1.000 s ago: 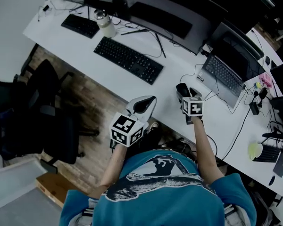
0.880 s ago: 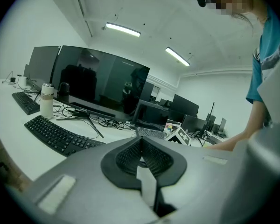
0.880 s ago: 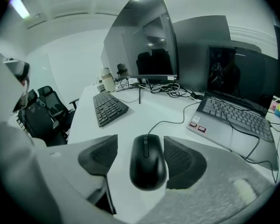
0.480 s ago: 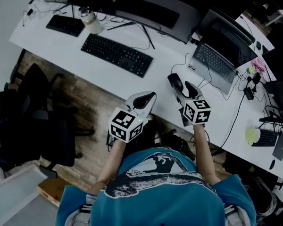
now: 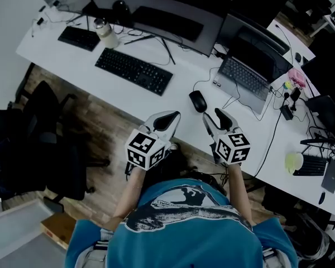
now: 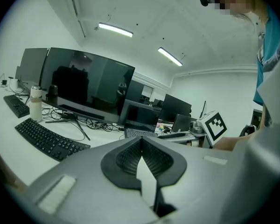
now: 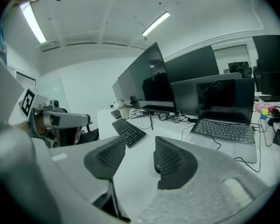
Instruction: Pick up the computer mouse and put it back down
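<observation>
The black computer mouse [image 5: 197, 101] lies on the white desk [image 5: 173, 102], its cable running off toward the laptop. My right gripper [image 5: 215, 119] hangs just in front of it and to its right, clear of it; its jaws are closing, a gap still shows between them, and nothing is between the ribbed pads [image 7: 170, 160]. In the right gripper view only desk surface shows past the right gripper [image 7: 135, 150], and the mouse is out of sight. My left gripper [image 5: 167, 119] is held off the desk's front edge, shut and empty, the left gripper [image 6: 141, 146] pads meeting.
A black keyboard [image 5: 133, 71] lies left of the mouse, an open laptop [image 5: 245, 74] behind it to the right, a wide monitor [image 5: 151, 15] at the back. A bottle [image 5: 105, 33] and a second keyboard [image 5: 79, 38] sit far left. A dark office chair [image 5: 44, 138] stands on the floor.
My right gripper has lifted up and back off the mouse, which stays on the desk, and its jaws have narrowed. The left gripper has drifted slightly.
</observation>
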A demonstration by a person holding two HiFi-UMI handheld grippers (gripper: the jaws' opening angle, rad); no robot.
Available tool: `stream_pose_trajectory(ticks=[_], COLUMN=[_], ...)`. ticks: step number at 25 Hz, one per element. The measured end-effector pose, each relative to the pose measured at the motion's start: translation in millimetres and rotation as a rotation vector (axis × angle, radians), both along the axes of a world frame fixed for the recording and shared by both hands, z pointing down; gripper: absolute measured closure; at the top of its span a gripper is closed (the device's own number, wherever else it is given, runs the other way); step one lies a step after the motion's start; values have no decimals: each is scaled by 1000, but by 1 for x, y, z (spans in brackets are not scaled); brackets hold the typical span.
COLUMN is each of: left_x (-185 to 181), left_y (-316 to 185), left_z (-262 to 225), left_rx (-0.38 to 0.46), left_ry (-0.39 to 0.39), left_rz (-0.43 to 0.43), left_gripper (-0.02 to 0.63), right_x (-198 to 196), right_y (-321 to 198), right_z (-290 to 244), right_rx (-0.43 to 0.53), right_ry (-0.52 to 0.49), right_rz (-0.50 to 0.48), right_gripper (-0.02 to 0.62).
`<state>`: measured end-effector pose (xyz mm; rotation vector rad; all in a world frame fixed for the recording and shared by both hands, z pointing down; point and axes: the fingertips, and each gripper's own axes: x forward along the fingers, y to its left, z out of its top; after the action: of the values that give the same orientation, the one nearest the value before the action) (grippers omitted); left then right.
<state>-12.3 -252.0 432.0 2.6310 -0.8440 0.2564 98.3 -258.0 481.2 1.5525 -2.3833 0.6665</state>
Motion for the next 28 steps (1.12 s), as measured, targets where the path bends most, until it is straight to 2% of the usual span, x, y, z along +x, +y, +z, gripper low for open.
stream_pose_trajectory(ticks=[4,16,28], left_x=[14,55,77], left_y=[25,105,175], left_z=[-8,-5,-10], left_rx=[6,-12,14], left_ry=[-8,-14,-23], left_rz=[-5,-18,-29], left_gripper=[592,592,592], right_x=[14,41,47], right_y=[24,91,156], right_z=[-8,-27,-32], right_rx=[11,54,83], right_ry=[-41,-73,-69], right_rz=[10,7,-78], right_gripper=[425,592,594])
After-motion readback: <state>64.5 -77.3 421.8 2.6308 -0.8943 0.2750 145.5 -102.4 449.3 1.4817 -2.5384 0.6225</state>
